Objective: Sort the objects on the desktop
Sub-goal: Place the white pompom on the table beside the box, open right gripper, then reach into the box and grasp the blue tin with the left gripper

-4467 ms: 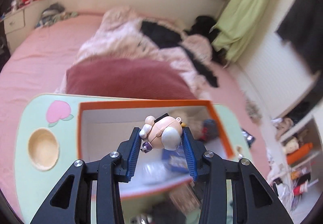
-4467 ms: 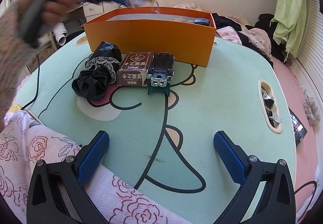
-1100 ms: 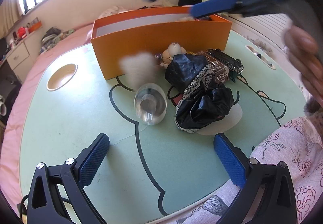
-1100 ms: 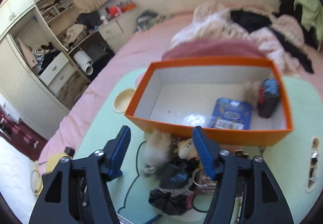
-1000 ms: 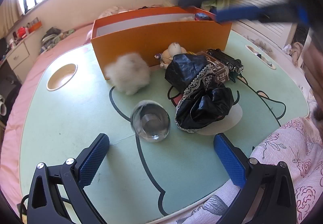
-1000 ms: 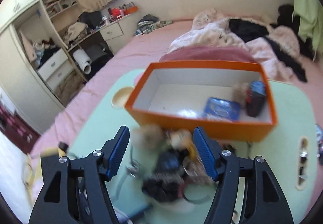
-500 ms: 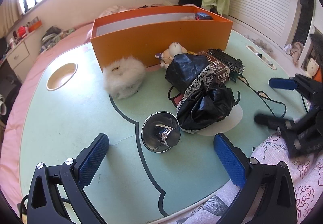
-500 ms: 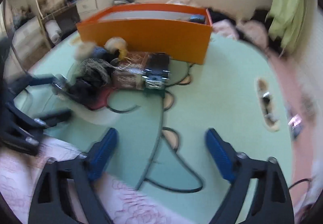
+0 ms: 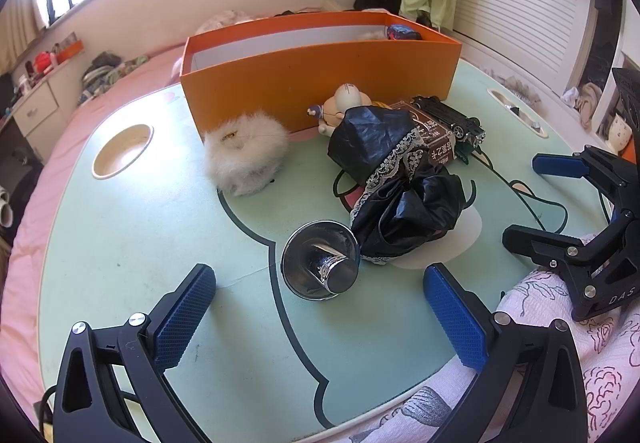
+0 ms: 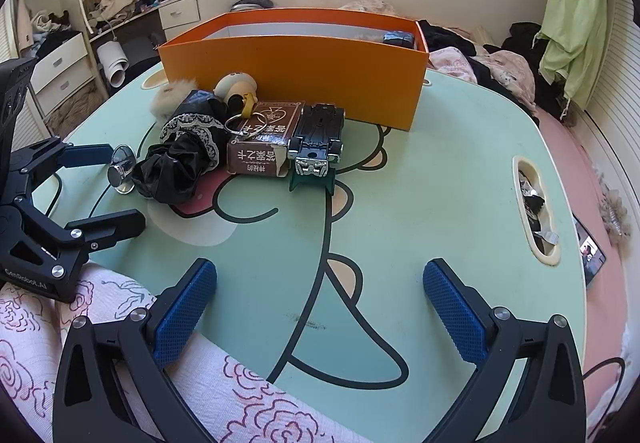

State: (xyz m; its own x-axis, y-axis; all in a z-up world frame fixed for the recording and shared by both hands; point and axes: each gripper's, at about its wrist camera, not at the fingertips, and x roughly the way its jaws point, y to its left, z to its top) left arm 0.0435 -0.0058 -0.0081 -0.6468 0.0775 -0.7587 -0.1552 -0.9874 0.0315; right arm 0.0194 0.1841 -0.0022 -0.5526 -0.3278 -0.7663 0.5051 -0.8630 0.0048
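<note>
Here, from my seat at the near edge of the desk [image 9: 120, 243], I hold both tools low over flowered cloth with their fingers pointing toward the far edge. My left gripper [image 9: 320, 311] has its blue pads spread wide apart with nothing between them. My right gripper [image 10: 320, 299] is likewise spread wide and empty, hovering over bare green desk.

Just ahead of the left gripper, nearly centred between its pads, lies a shiny metal funnel [image 9: 320, 261] tipped on its side, its narrow end pointing back toward me and a little to the right. It touches a crumpled black bag [image 9: 404, 199] with lace trim on its right.

From the right gripper the funnel lies far off to the left, beyond the bag, so I judge the left hand the nearer one.

Farther on sit a white fluffy ball [image 9: 246, 157] to the left, a brown card box [image 10: 264, 141] and a black toy car [image 10: 318, 133] to the right, and a small doll [image 9: 346, 105].

Along the far edge stands the orange box [image 9: 320, 83], open on top, where I judge these things belong.
</note>
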